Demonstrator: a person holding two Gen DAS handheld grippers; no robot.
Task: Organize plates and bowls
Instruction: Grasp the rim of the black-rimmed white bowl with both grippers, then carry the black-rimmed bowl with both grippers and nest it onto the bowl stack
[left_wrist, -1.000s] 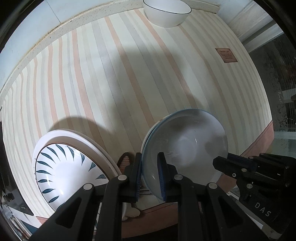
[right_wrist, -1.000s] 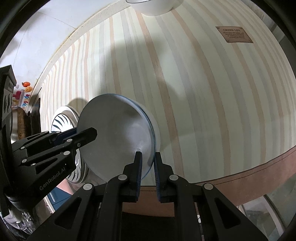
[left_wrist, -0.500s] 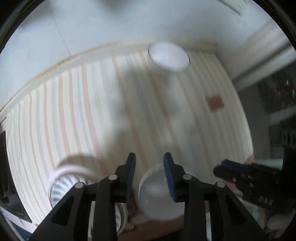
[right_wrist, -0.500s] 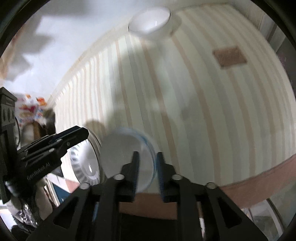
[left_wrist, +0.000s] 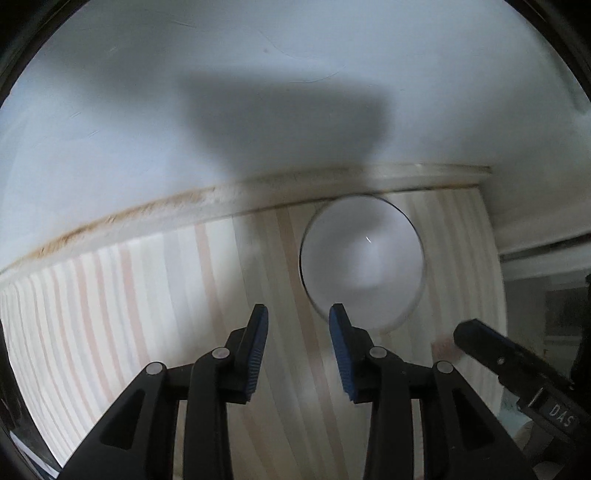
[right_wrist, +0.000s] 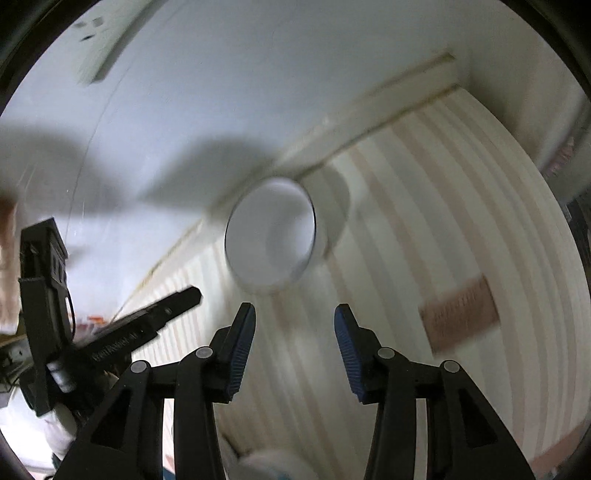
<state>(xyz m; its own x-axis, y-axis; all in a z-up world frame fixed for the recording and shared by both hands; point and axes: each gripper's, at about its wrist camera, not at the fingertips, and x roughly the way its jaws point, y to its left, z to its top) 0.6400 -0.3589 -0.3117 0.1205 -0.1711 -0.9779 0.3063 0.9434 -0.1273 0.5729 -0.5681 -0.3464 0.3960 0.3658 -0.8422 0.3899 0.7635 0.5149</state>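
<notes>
Heading for the white bowl, by the look of it: both claws point at it and neither carries anything. Left gripper has jaws spread wide, empty; right gripper likewise wide, empty. Bowl sits upright at the far edge of the striped tablecloth, close against the wall, well apart from both. Likely parked back there out of the way. Frames are blurred; a brown label lies on the cloth at right.
</notes>
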